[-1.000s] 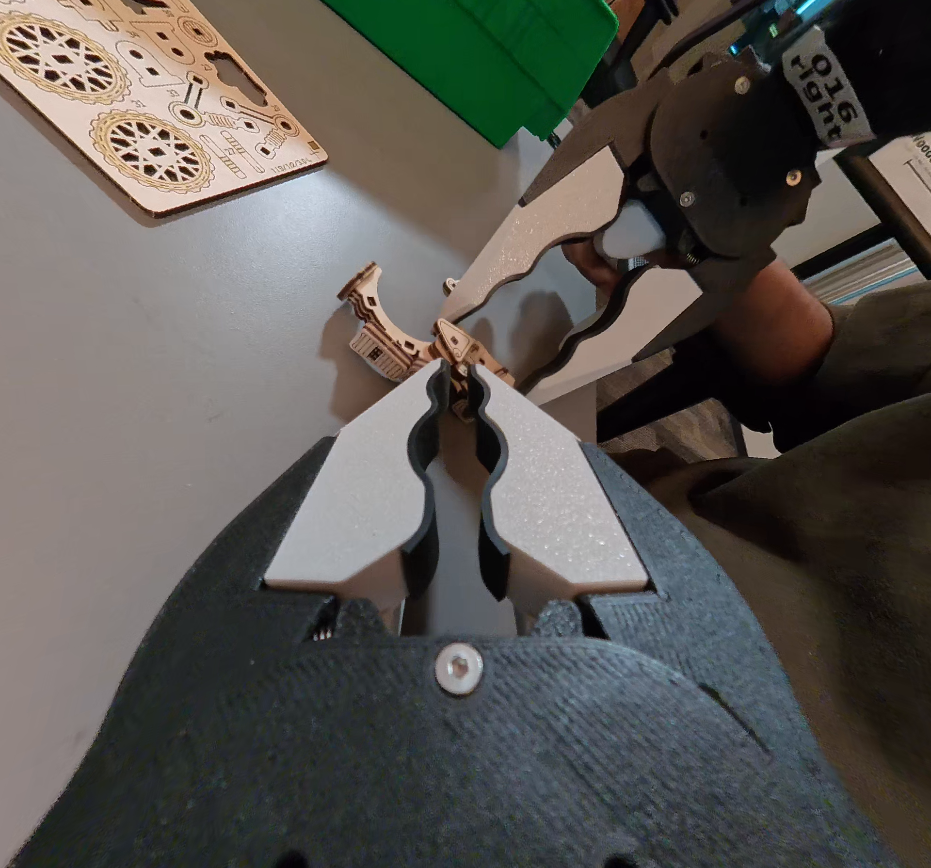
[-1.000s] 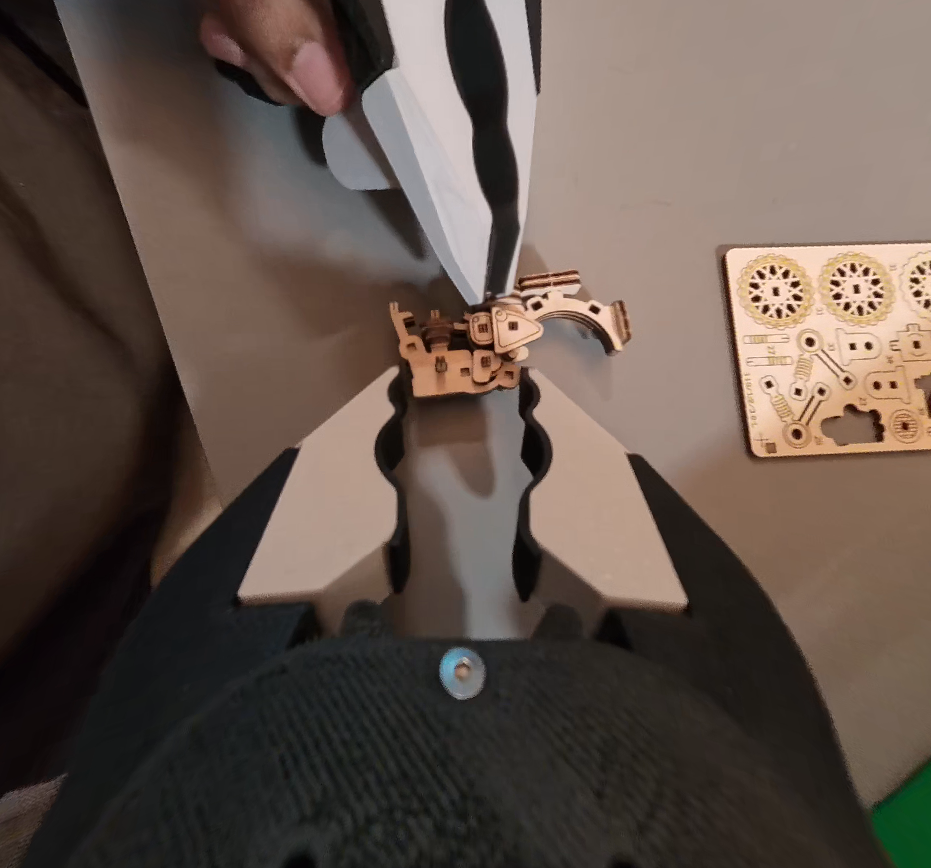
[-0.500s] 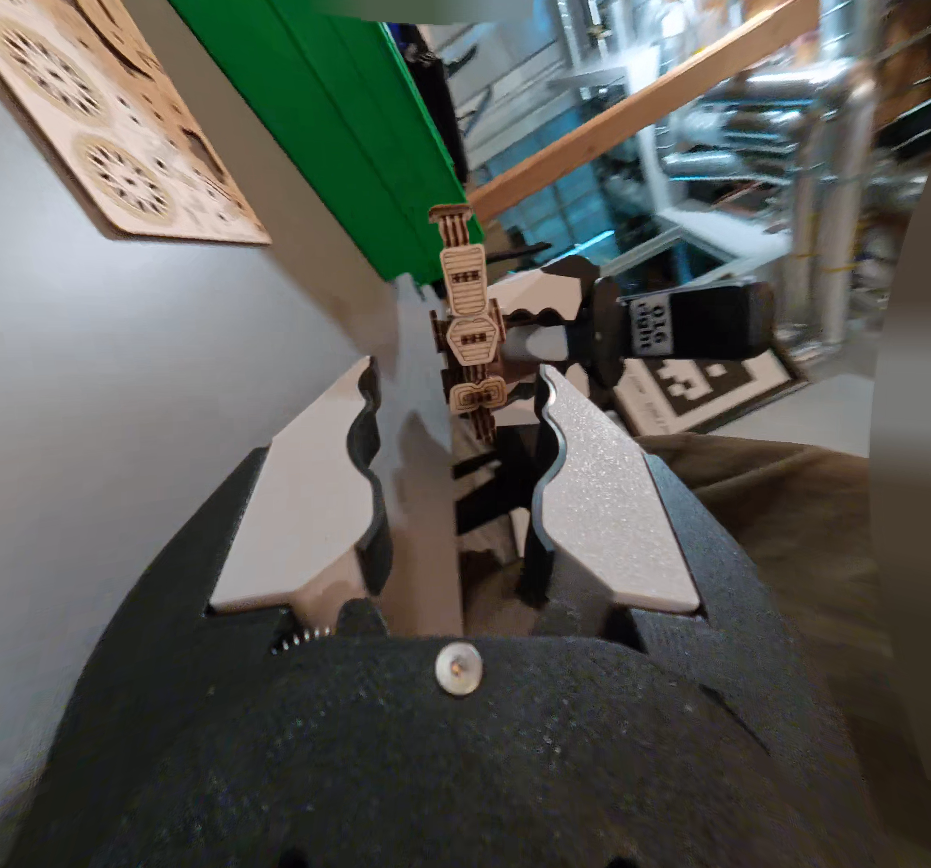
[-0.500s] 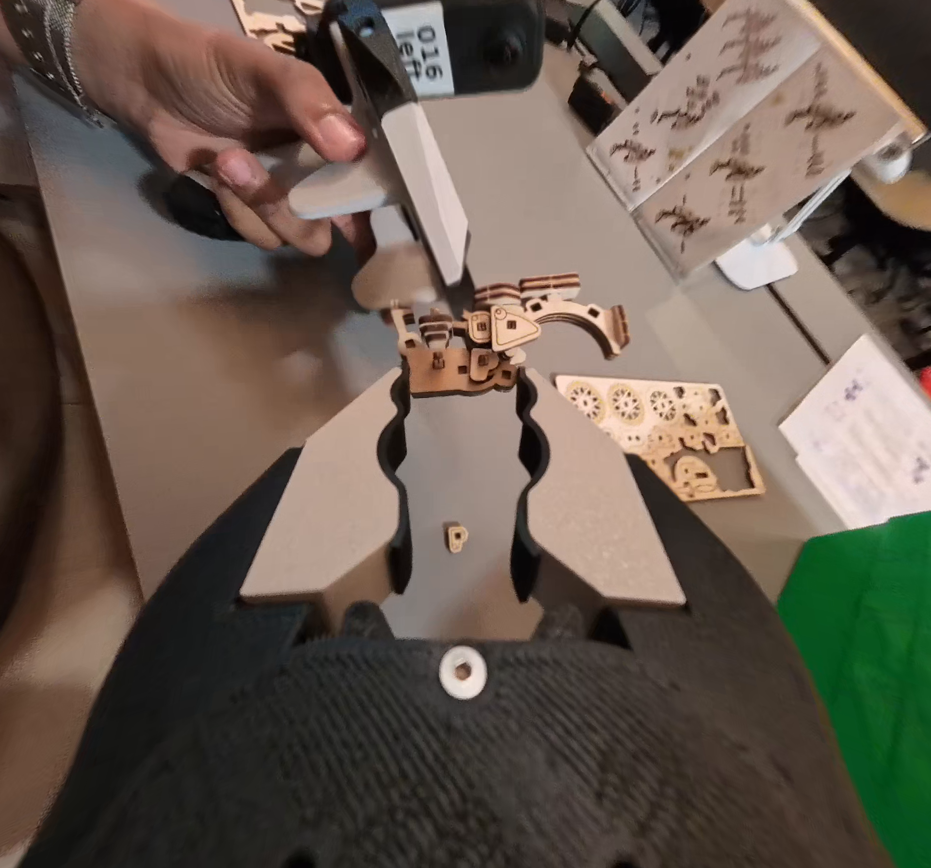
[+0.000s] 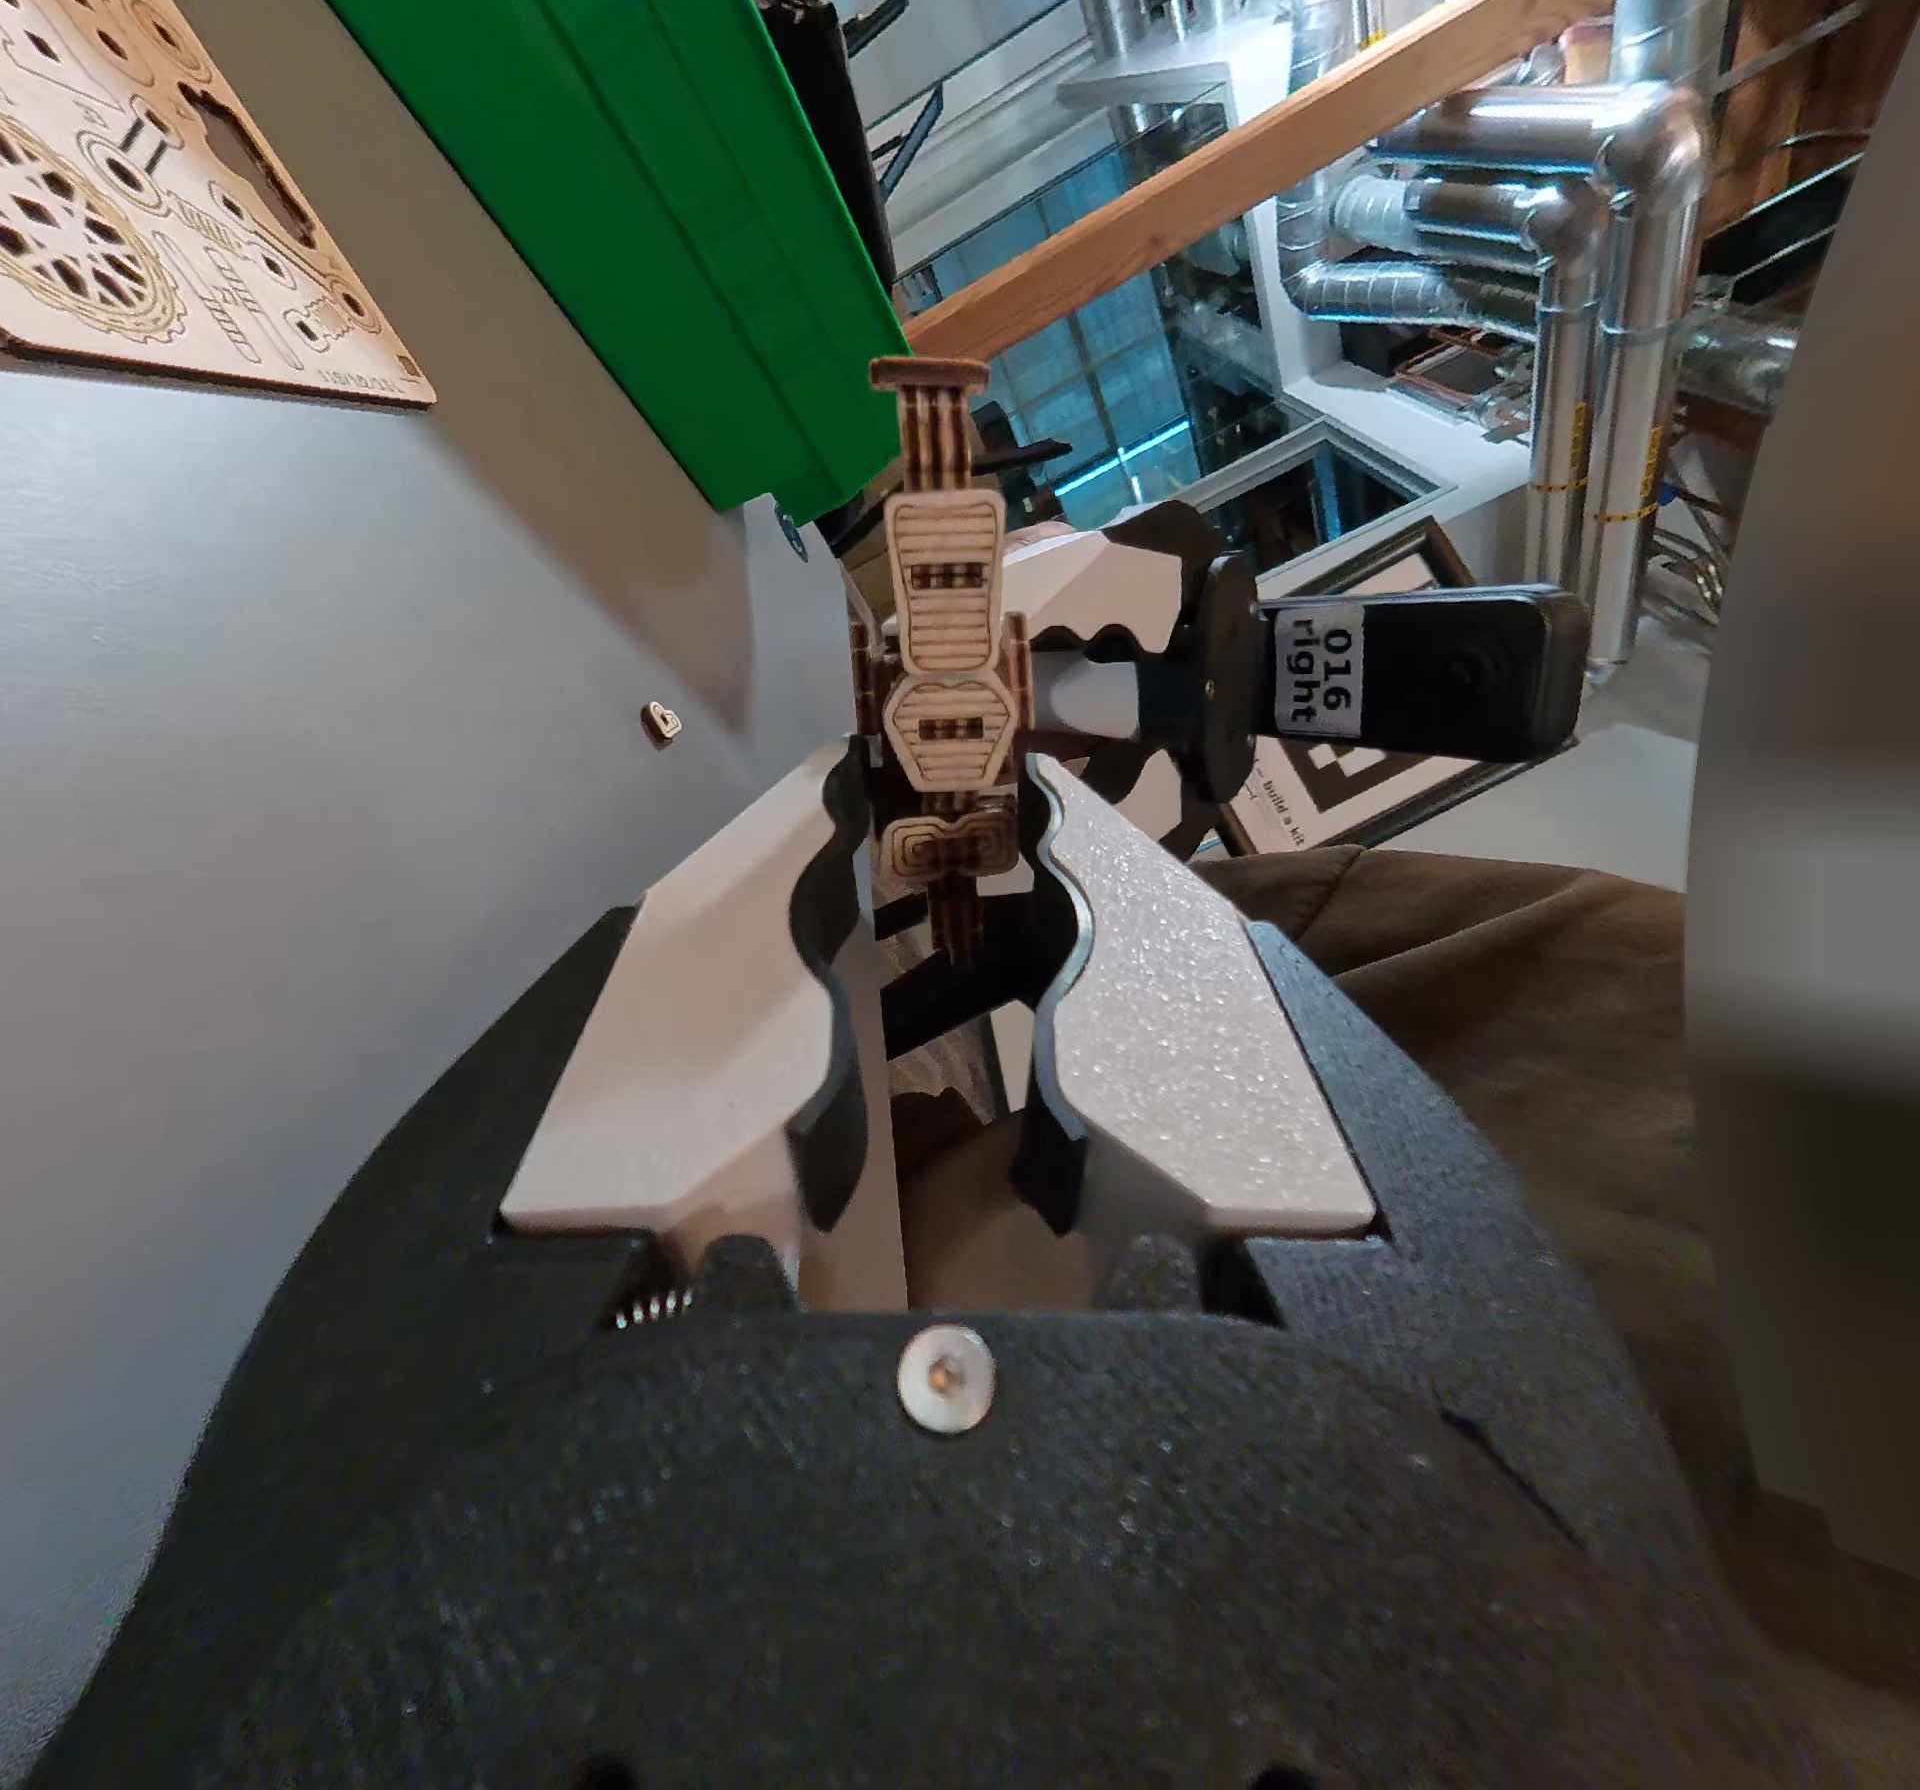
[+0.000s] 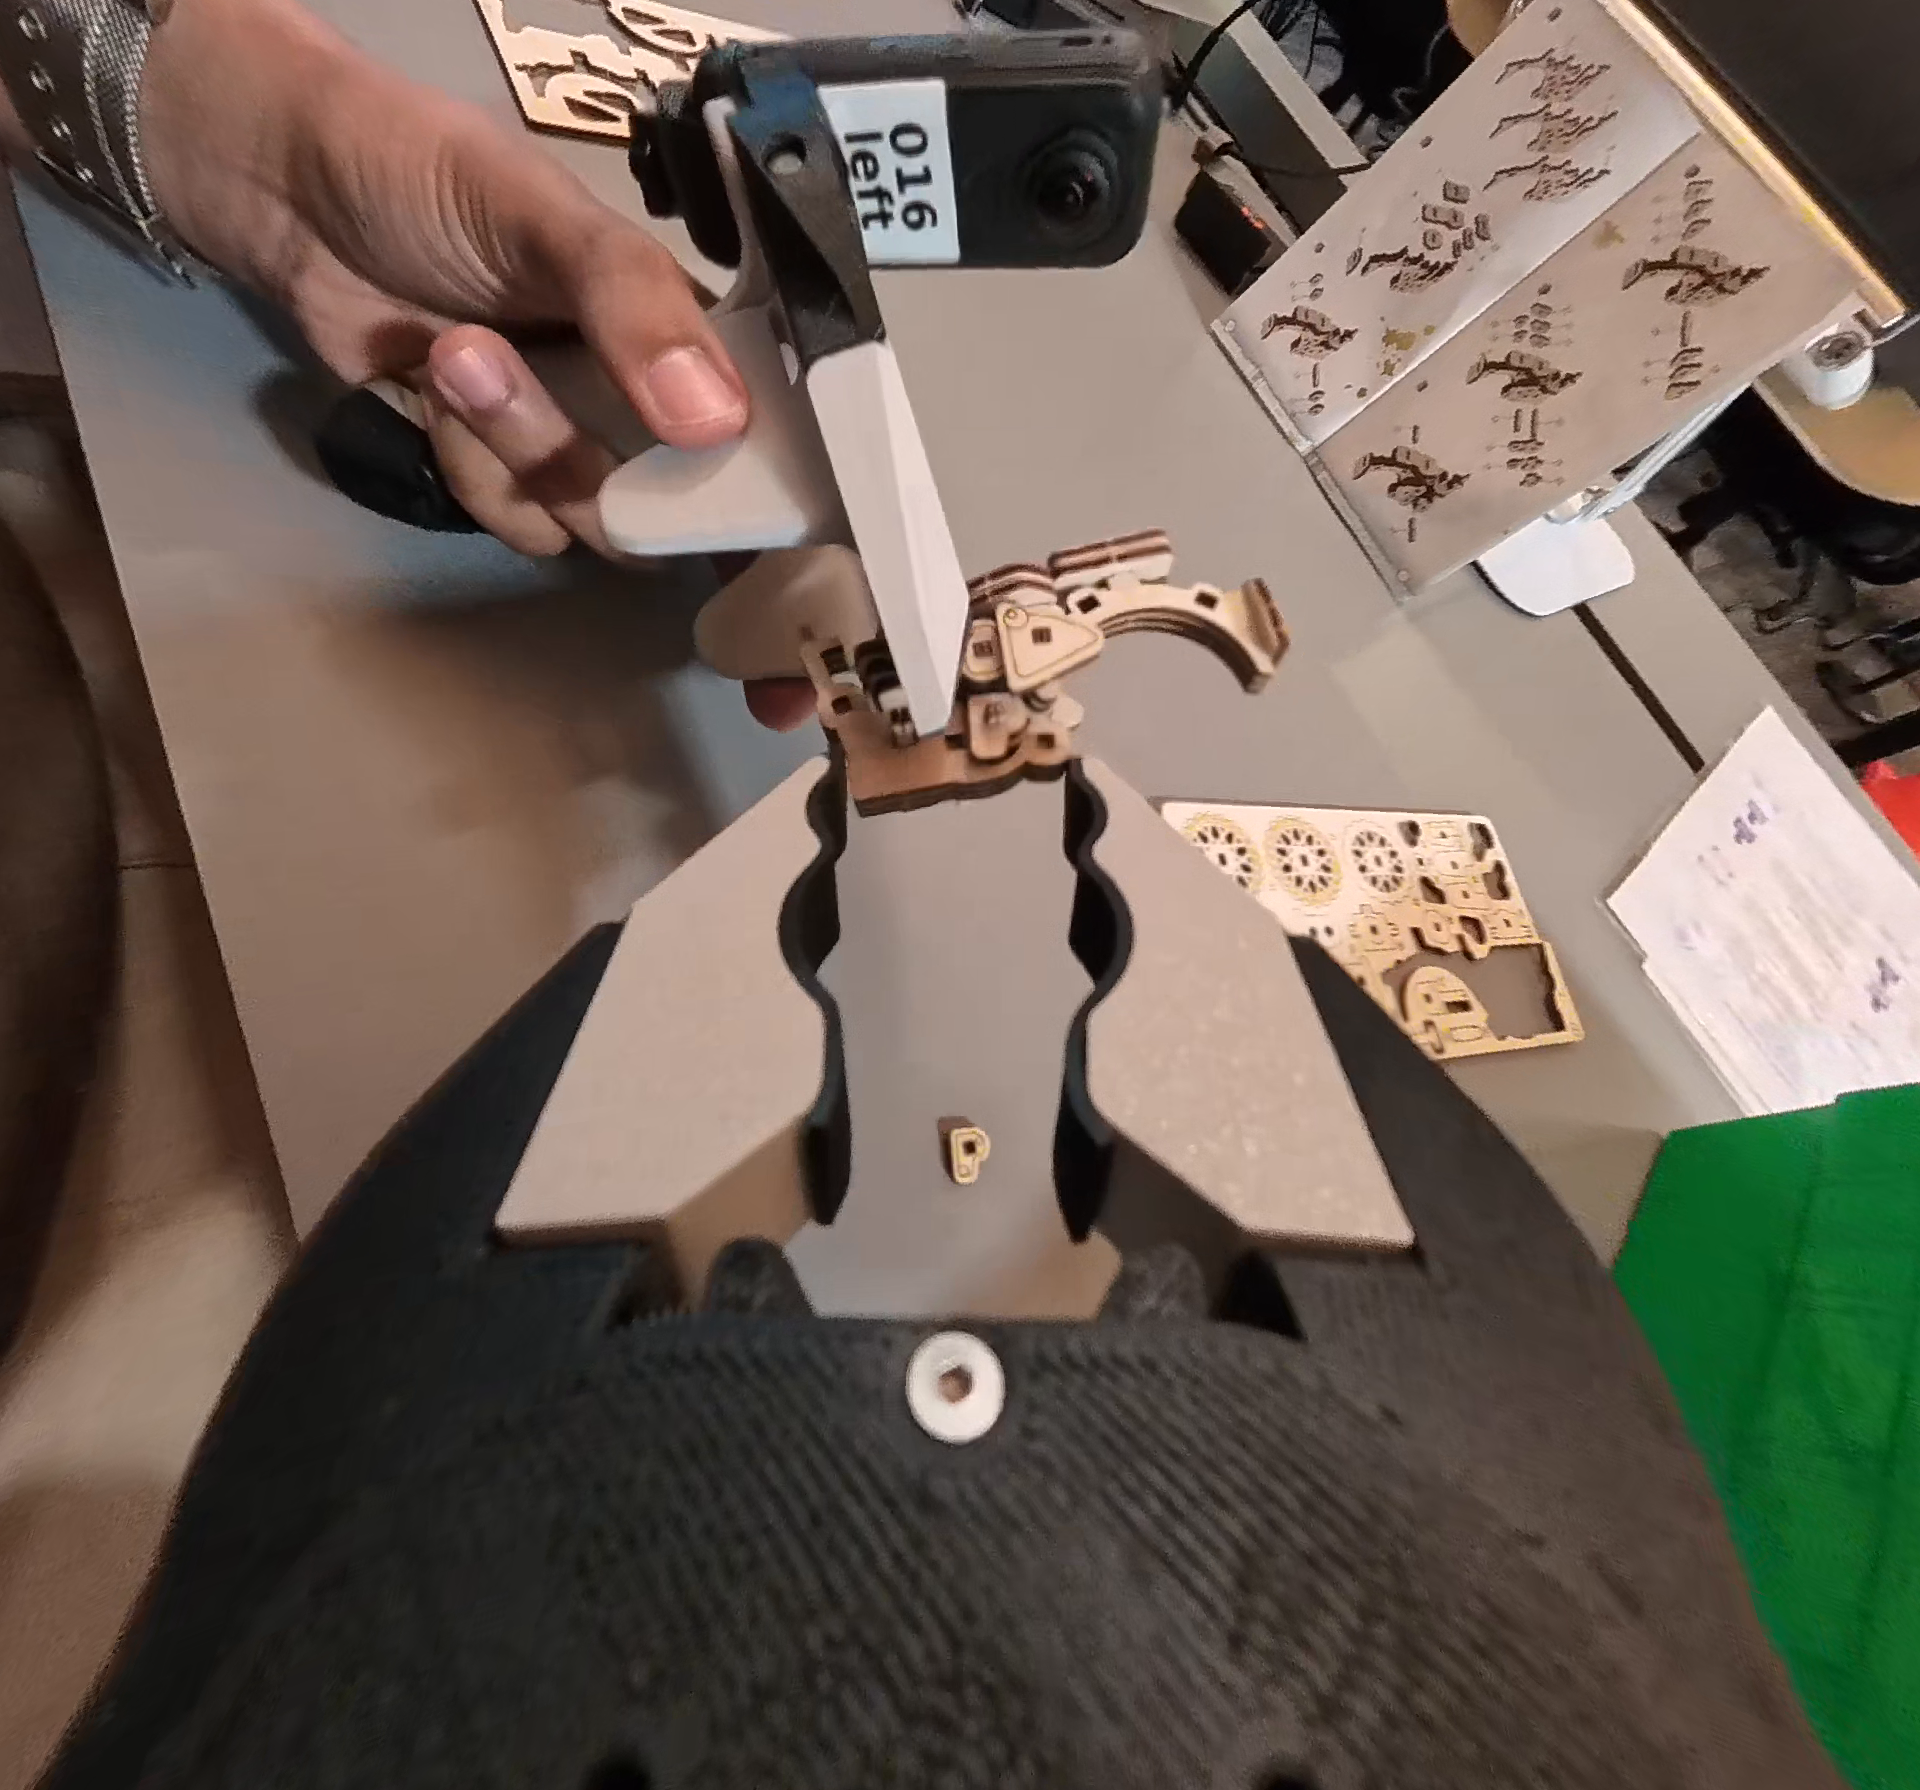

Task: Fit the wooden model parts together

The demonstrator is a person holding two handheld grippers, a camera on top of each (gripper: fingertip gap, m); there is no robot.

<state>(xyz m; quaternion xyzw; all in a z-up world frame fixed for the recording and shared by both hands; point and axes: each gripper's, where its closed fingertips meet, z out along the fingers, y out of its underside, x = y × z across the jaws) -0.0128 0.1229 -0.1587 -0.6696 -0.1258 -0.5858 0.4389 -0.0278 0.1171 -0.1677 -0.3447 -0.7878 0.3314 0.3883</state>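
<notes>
The wooden model (image 6: 1029, 660), a small layered assembly with a curved arm, hangs in the air above the grey table (image 6: 416, 701). My right gripper (image 6: 956, 784) is shut on its lower plate. My left gripper (image 5: 940, 774) is closed around the model (image 5: 945, 680) from the other side, with the jaws against its sides. In the right wrist view one of the left gripper's fingers (image 6: 894, 493) comes down across the model. In the left wrist view the right gripper's fingers (image 5: 1091, 577) show behind it. A small loose wooden piece (image 6: 964, 1150) lies on the table; it also shows in the left wrist view (image 5: 662, 722).
A laser-cut wooden sheet (image 6: 1382, 919) lies right of the model, seen also in the left wrist view (image 5: 156, 182). More sheets (image 6: 582, 47) lie at the far end. A green bin (image 6: 1766, 1428), an instruction stand (image 6: 1538, 286) and a paper (image 6: 1787, 919) are at the right. The small loose wooden piece (image 6: 964, 1150) lies around 9 cm away from my left fingertips.
The model was lifted off the table by the right gripper. My left gripper, shut at the model before, opened and has now closed around it. The small piece now lies loose on the table.
</notes>
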